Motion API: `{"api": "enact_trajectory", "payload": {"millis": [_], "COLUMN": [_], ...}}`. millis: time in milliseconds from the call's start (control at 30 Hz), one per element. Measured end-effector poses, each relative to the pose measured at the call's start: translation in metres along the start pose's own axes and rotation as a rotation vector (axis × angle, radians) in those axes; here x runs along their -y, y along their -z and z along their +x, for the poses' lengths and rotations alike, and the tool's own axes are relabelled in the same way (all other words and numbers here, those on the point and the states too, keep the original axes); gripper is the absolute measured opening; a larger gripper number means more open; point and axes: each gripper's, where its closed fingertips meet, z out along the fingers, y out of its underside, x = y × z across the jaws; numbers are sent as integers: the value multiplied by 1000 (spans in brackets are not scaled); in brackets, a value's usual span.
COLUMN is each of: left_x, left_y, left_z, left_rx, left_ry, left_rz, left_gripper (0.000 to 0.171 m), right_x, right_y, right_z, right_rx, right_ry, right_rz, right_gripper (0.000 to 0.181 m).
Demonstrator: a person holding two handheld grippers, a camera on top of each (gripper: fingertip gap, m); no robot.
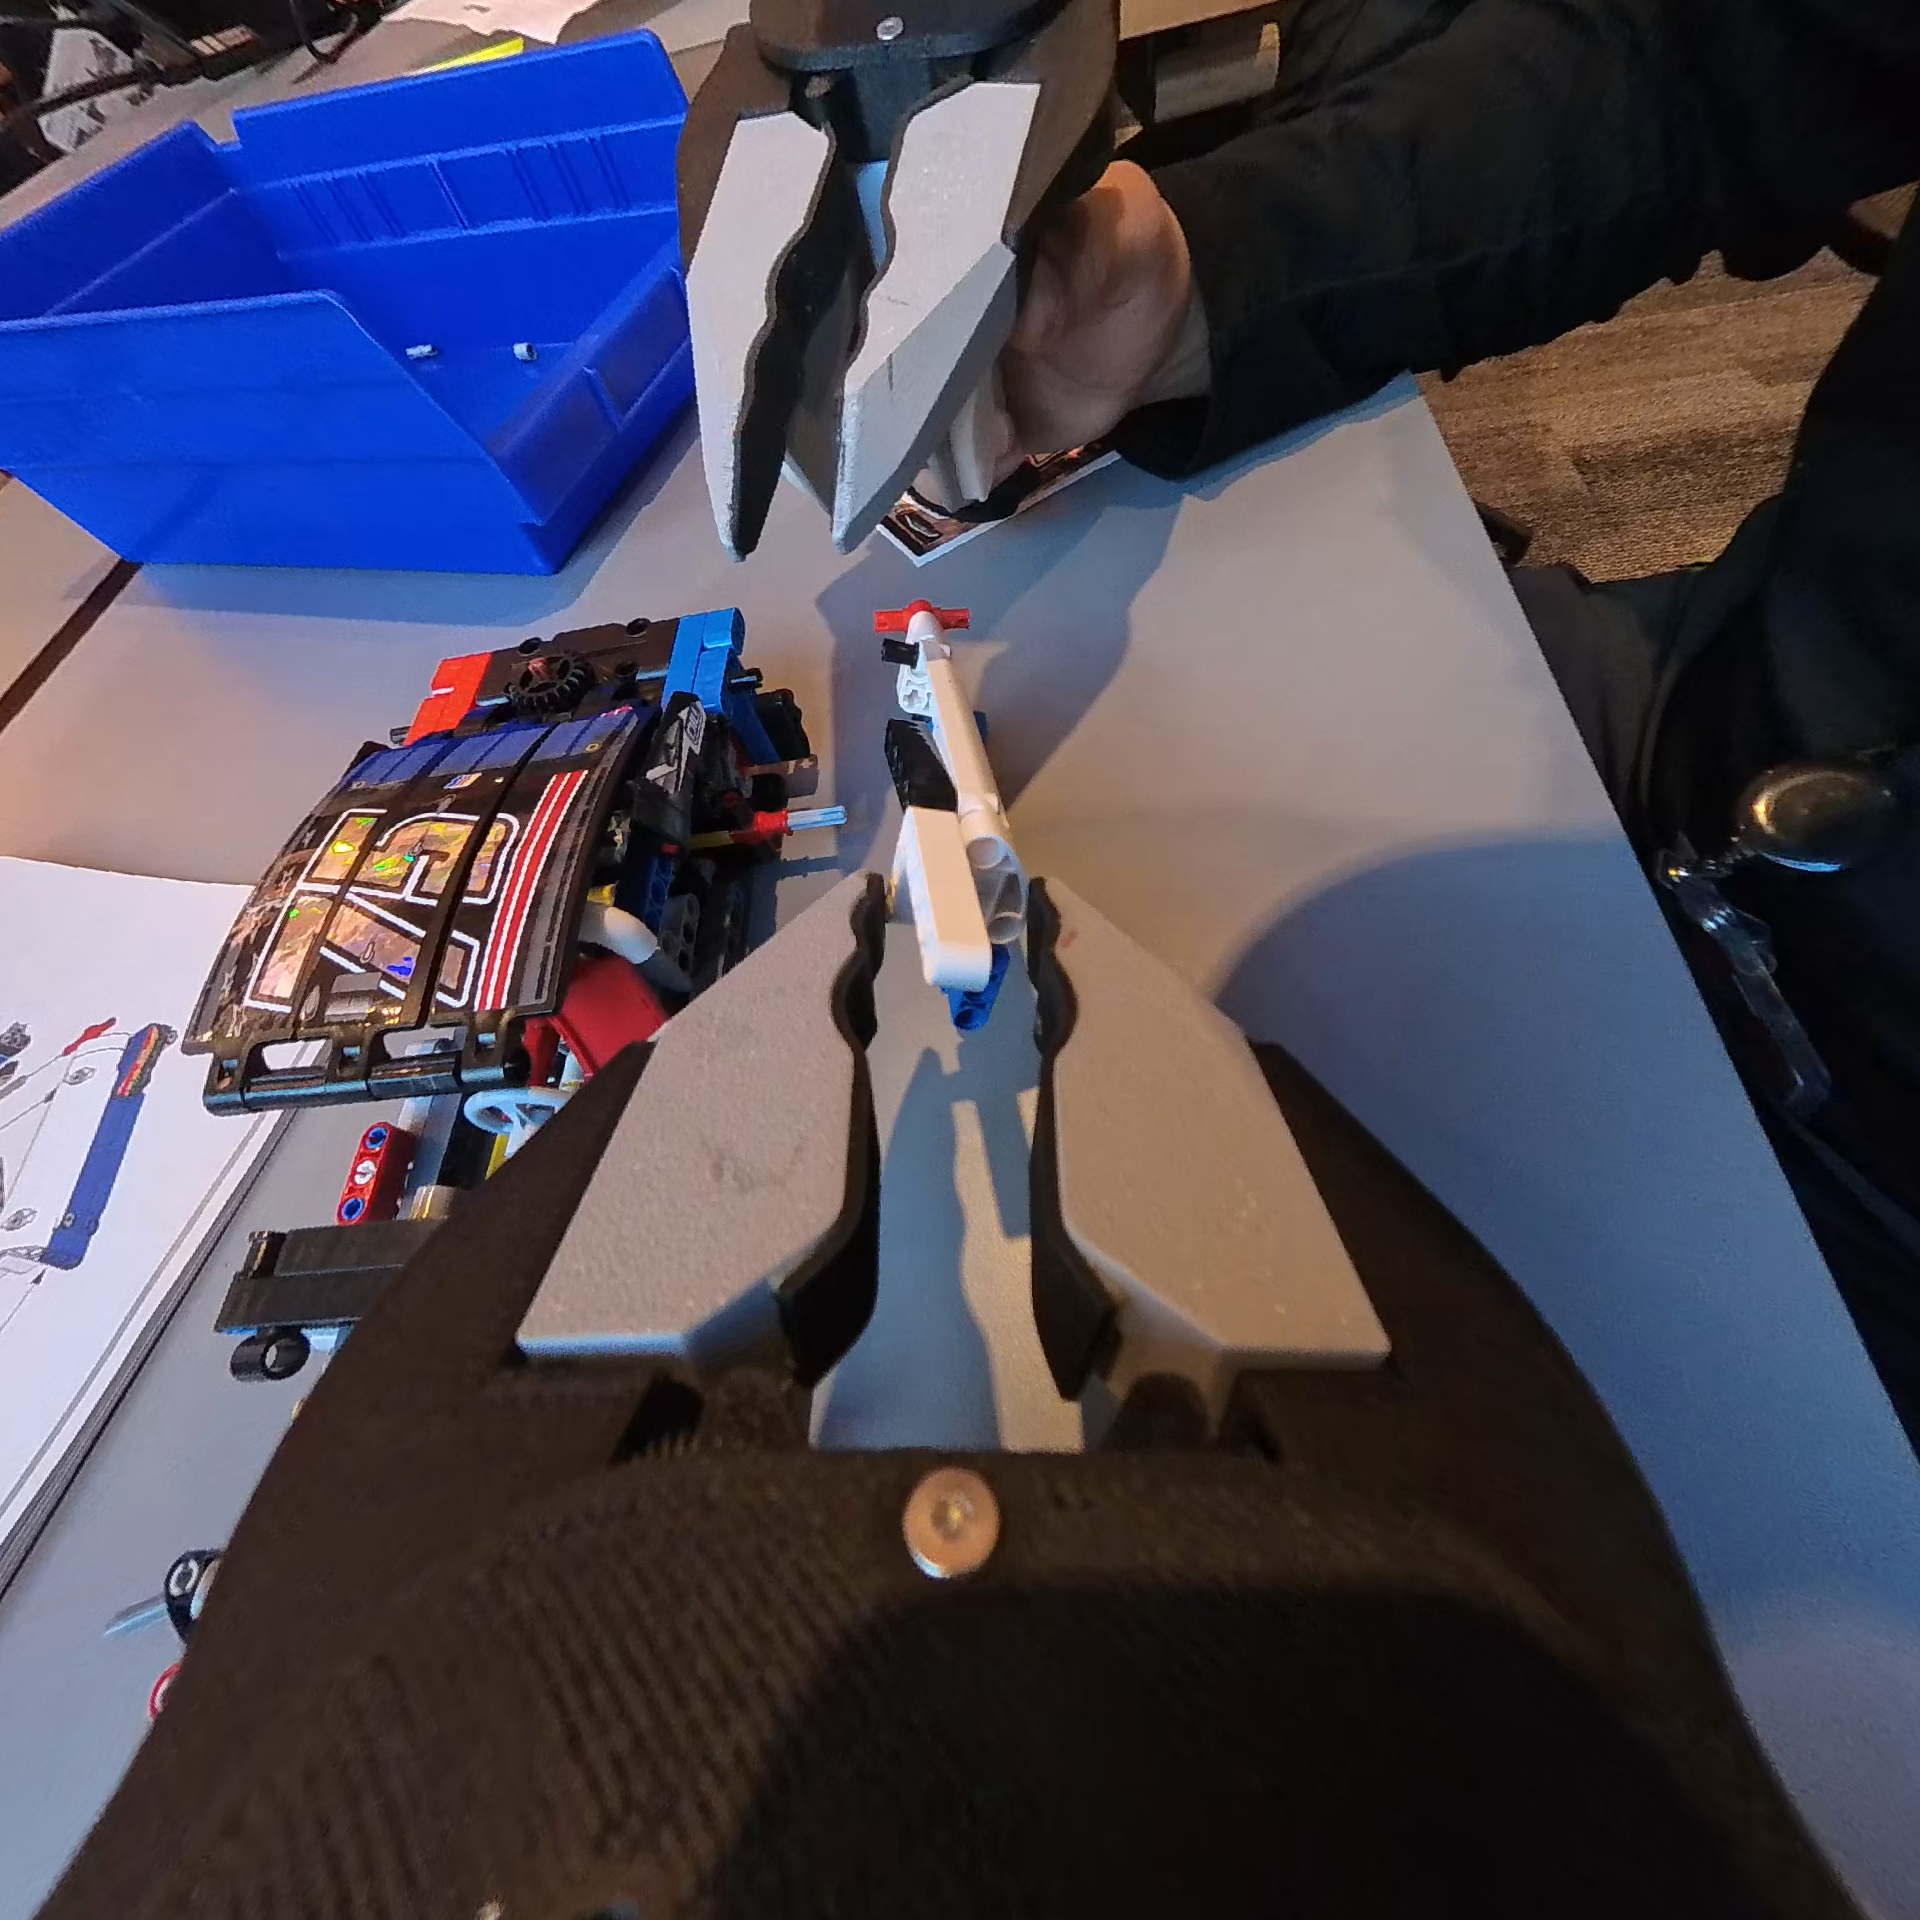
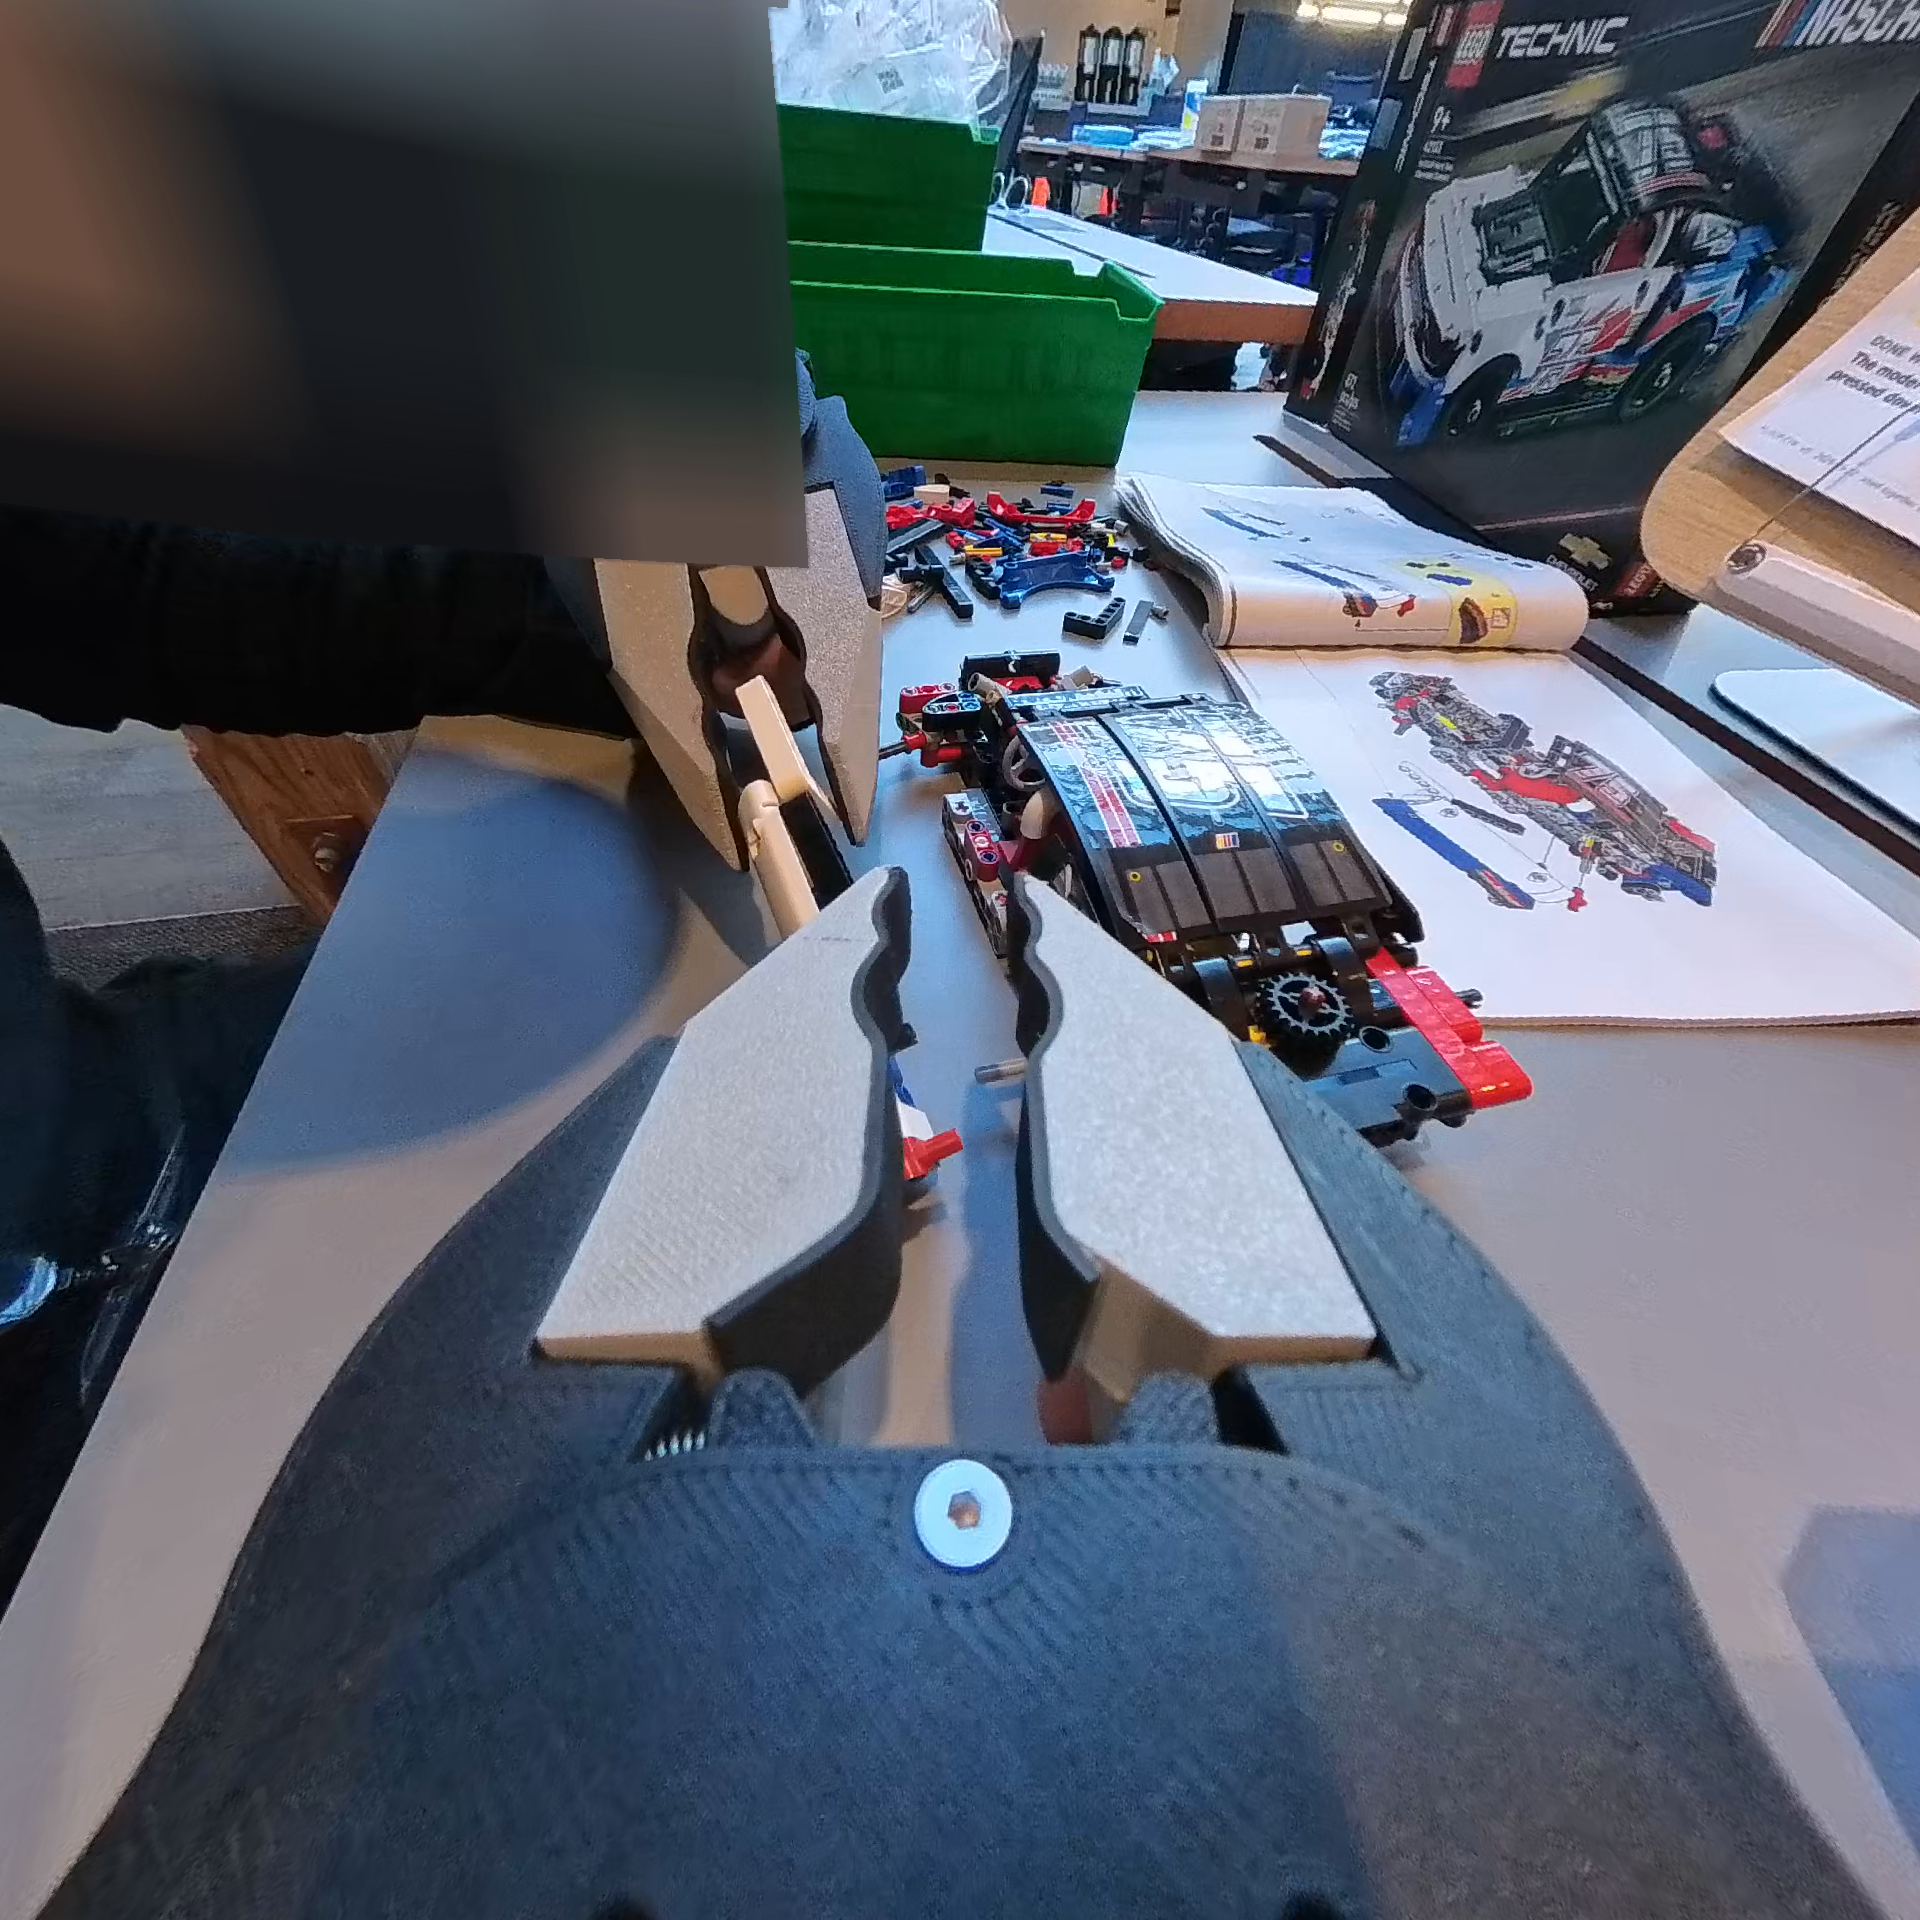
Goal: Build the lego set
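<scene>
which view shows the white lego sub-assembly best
The left wrist view: the white sub-assembly lies in full on the table, red pin to blue end, between the open fingers of the left gripper. The right wrist view shows only parts, mostly hidden behind the right gripper.

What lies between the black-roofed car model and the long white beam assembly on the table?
Only bare grey tabletop separates the black-roofed car model from the long white beam assembly, shown in the left wrist view.

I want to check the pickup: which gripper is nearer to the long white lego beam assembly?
Left. The left gripper straddles the near end of the white lego beam assembly; the right gripper hovers beyond its far end.
</scene>
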Motion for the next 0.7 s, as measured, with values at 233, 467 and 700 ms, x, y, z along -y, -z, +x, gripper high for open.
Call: {"api": "enact_trajectory", "payload": {"millis": [233, 467, 700], "left_x": [0, 0, -1], "left_y": [0, 0, 0], "left_z": [0, 0, 0], "left_rx": [1, 2, 3], "left_ry": [-2, -4, -3], "left_rz": [-3, -4, -5], "left_gripper": [25, 25, 25], "right_x": [-2, -2, -2], "right_y": [-1, -2, -2], "right_z": [-1, -1, -1], "right_rx": [0, 3, 5], "right_ry": [4, 1, 1], "right_rz": [-11, -14, -14], "right_gripper": [15, 15, 15]}}
